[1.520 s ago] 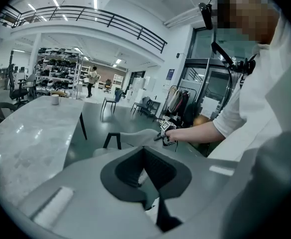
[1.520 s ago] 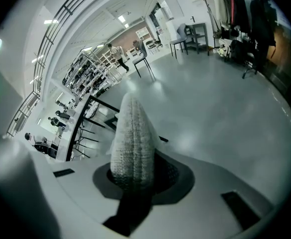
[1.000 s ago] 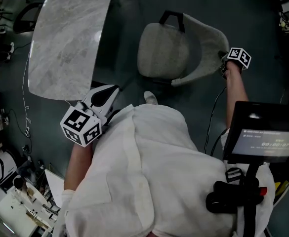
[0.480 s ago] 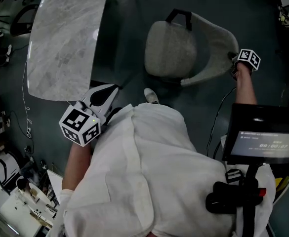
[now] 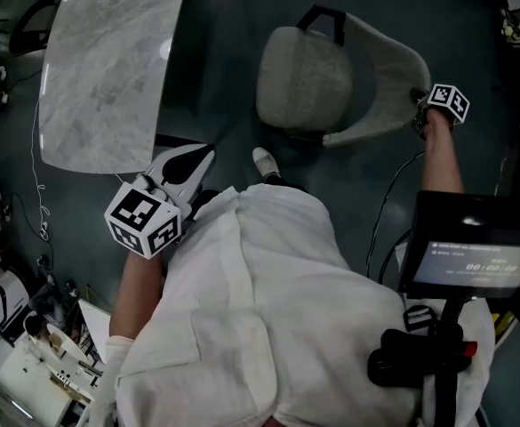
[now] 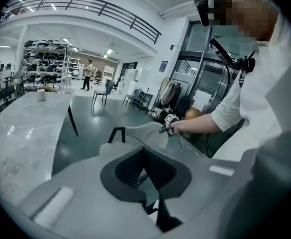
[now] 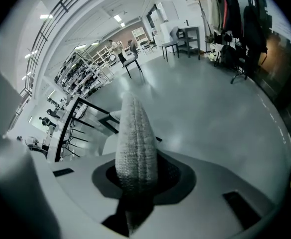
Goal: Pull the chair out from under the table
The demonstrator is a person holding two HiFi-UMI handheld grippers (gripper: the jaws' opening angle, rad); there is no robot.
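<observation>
Up at one o'clock in our head view, the chair (image 5: pixel 304 78) already stands clear of the table (image 5: pixel 108 69), which lies at eleven o'clock with bare floor between them. We judge the pull about done, with only letting go left. Our right gripper (image 5: pixel 420 120), at two o'clock, is clamped part-way closed on the backrest (image 7: pixel 135 143) rim. Our left gripper (image 5: pixel 197 163), at nine o'clock beside our body, is closed on nothing.

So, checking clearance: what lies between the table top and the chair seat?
Bare floor, in the head view; the table and chair seat stand apart.
</observation>
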